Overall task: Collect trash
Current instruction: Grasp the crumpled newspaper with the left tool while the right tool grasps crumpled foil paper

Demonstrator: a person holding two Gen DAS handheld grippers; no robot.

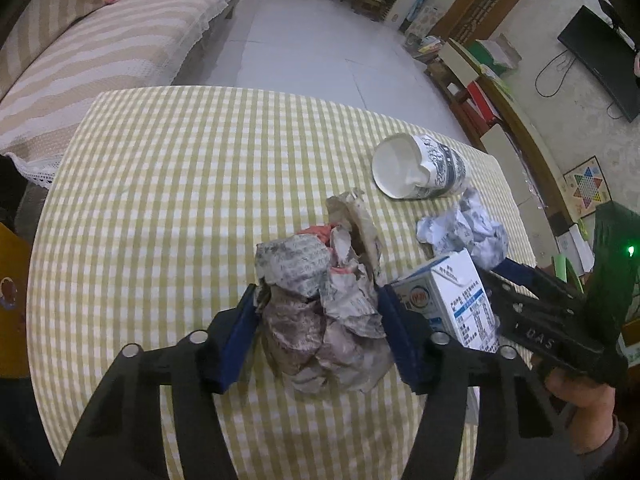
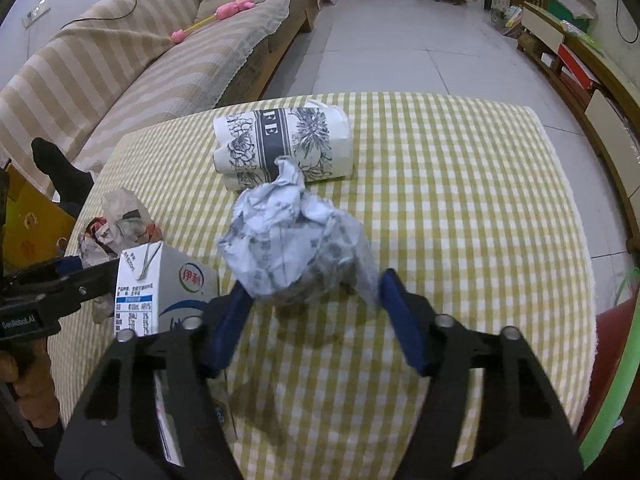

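The left gripper (image 1: 318,312) holds a newspaper wad (image 1: 320,320) between its two blue pads, which press on both sides of it; the wad rests on the table (image 1: 180,200) with the yellow checked cloth. The right gripper (image 2: 312,300) has its fingers spread around a white paper ball (image 2: 296,248). The left pad touches the ball, and the right pad is just beside it, so I cannot tell if the ball is really pinched. The ball lies on the cloth. A milk carton (image 2: 160,292) stands between the two grippers, just beside the left finger of the right one. Behind the ball, a crushed paper cup (image 2: 284,144) lies on its side, touching the ball's tip. A striped sofa (image 1: 100,52) is beyond the table.
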